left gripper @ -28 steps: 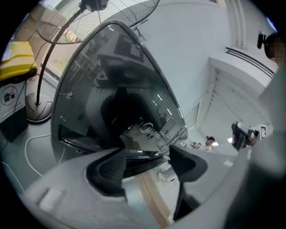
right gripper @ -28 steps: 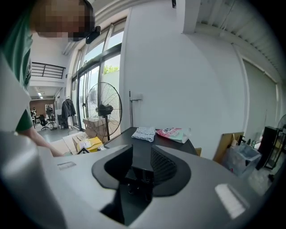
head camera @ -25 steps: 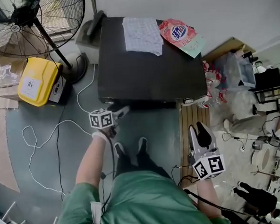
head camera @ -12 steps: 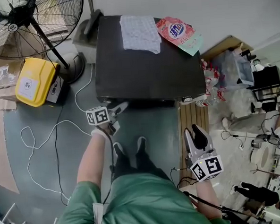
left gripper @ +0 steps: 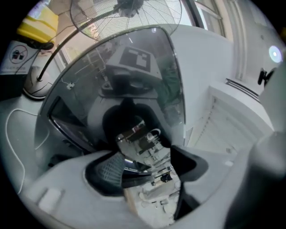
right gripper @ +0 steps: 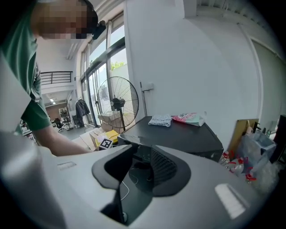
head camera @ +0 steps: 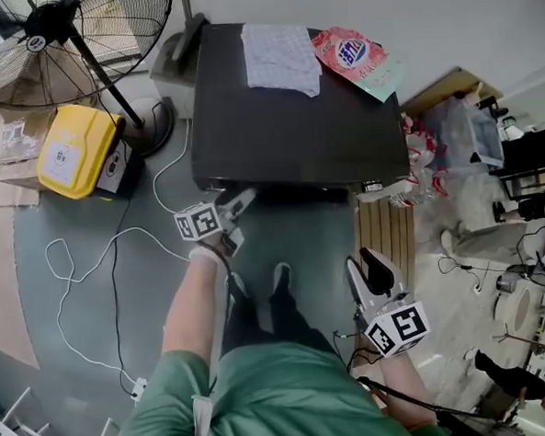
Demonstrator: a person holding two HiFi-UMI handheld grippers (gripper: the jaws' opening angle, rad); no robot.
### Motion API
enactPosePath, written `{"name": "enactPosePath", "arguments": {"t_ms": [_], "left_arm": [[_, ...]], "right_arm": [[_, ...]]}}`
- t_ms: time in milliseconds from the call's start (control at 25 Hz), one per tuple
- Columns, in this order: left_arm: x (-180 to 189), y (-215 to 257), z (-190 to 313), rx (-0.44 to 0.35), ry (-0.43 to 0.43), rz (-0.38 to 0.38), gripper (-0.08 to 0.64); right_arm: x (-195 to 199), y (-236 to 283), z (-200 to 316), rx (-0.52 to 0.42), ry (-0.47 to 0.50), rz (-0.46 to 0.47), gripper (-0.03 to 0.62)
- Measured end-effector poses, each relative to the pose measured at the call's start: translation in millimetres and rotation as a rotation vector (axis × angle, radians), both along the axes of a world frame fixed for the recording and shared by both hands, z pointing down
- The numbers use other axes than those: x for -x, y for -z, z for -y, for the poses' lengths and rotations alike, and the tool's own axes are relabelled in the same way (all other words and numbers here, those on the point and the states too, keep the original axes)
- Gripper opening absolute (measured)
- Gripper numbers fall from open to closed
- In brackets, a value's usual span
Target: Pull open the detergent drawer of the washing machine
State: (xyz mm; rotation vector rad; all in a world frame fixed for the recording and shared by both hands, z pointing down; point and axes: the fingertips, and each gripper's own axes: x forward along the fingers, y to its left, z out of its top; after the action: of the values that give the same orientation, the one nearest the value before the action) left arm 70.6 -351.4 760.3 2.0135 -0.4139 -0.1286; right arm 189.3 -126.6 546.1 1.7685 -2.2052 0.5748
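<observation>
Person in a green shirt (head camera: 283, 396) is standing at the near side of a dark washing machine (head camera: 294, 119), and we are looking down from head height. A pale cloth (head camera: 281, 57) and a pink detergent bag (head camera: 355, 58) are lying on the far part of its top, the bag to the right of the cloth.

The left gripper (head camera: 239, 202) is pointing at the machine's near left corner, right at the front edge. In the left gripper view its jaws are standing wide apart. A shiny, mirror-like part (left gripper: 143, 150) of the machine's front is sitting between the pads, and the left pad looks to be touching it. We cannot tell whether this part is the detergent drawer, and from above we are not making the drawer out.

The right gripper (head camera: 363, 260) is hanging well apart to the right, above wooden slats (head camera: 382, 229), with its jaws parted and gripping nothing.

A standing fan (head camera: 53, 23), a yellow box (head camera: 73, 151) and a white cable (head camera: 82, 270) are sitting on the floor at the left.
</observation>
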Motion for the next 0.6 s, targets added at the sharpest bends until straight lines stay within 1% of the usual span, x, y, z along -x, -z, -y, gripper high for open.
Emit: {"name": "enactPosePath", "arguments": {"t_ms": [120, 240, 360, 440, 600], "left_arm": [[2, 0, -4, -0.009, 0.04, -0.008, 0.312], [4, 0, -11, -0.019, 0.061, -0.023, 0.294], [10, 3, -20, -0.029, 0.079, -0.04, 0.281], [12, 5, -35, -0.032, 0.075, -0.048, 0.263], [24, 6, -81, -0.025, 0.056, -0.043, 0.264]], "right_arm": [[8, -9, -20, 0.031, 0.028, 0.009, 0.117], [10, -15, -39, 0.059, 0.046, 0.01, 0.117], [8, -14, -50, 0.064, 0.052, 0.011, 0.117], [5, -11, -55, 0.058, 0.054, 0.013, 0.117], [0, -9, -54, 0.036, 0.06, 0.024, 0.117]]}}
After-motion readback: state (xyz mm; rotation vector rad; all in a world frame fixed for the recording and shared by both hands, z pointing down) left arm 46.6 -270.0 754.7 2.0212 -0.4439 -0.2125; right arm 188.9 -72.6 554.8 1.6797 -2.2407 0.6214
